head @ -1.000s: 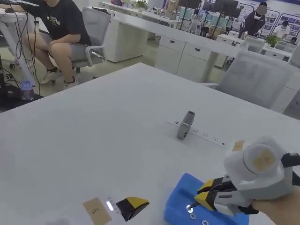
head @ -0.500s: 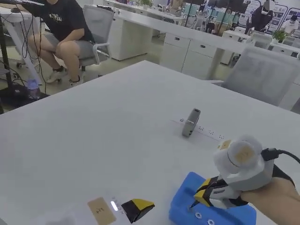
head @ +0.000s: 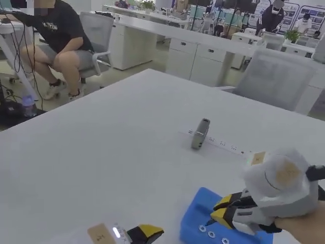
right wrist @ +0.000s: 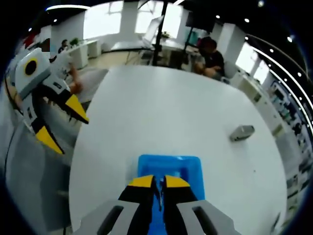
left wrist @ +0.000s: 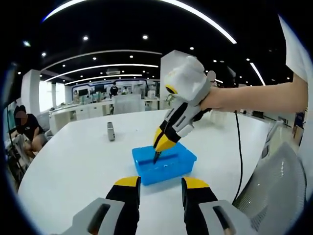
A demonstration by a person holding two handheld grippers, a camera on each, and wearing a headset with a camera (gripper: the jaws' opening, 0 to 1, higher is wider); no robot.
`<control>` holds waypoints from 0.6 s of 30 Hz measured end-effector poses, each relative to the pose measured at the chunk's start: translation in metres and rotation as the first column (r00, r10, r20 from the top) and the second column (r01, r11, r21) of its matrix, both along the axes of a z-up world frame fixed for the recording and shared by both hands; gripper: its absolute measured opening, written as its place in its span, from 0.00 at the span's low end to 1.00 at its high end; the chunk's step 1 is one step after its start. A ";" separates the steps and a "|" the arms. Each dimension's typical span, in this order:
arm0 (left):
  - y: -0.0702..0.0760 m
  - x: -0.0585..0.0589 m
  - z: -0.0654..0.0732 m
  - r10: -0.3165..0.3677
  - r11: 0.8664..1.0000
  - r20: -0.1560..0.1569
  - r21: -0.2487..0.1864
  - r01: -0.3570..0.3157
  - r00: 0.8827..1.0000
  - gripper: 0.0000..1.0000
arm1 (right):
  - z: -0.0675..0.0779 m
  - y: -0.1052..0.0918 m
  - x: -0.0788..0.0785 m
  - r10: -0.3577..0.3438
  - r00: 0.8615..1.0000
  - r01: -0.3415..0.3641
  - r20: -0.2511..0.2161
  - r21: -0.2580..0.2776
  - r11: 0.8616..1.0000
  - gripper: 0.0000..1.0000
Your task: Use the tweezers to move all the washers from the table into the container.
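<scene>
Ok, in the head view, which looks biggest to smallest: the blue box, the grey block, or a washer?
1. blue rectangular plastic container
2. small grey metal block, though farther away
3. round silver washer

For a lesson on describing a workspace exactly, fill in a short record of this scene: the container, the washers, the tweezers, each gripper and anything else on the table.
table: white, broad
container: blue, resting on the table
washers: three visible, lying inside the container
tweezers: held between the right gripper's jaws, tip pointing down into the container
right gripper: jaws closed on the tweezers, above the container
left gripper: jaws apart, holding nothing, aimed towards the container
grey object: small, on the table beyond the container
</scene>
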State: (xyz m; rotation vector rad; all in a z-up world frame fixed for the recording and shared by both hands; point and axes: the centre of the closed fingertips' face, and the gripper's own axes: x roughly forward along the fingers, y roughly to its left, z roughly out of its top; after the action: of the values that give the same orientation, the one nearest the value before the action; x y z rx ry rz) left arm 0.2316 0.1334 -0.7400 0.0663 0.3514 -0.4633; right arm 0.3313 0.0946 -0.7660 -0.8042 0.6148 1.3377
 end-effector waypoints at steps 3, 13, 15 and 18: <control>-0.005 -0.002 0.002 -0.027 1.000 0.004 -0.014 0.027 1.000 0.30 | 0.006 -0.012 -0.018 0.003 1.000 -0.003 -0.003 0.017 1.000 0.03; -0.014 -0.007 0.004 -0.079 0.993 -0.028 -0.095 0.076 0.996 0.19 | -0.022 -0.072 -0.094 0.013 0.988 -0.030 -0.153 -0.109 0.994 0.03; -0.015 -0.008 0.004 -0.086 0.992 -0.031 -0.094 0.083 0.996 0.18 | -0.030 -0.080 -0.101 0.009 0.986 -0.033 -0.166 -0.138 0.990 0.03; -0.026 -0.011 0.009 -0.134 0.981 -0.024 -0.148 0.129 0.991 0.22 | -0.042 -0.088 -0.109 0.007 0.985 -0.037 -0.173 -0.173 0.984 0.03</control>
State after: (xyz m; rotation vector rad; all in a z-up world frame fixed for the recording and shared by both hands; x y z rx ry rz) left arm 0.2202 0.1078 -0.7307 -0.0612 0.3471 -0.6201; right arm 0.2218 0.0067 -0.8077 -0.8451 0.8722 1.3963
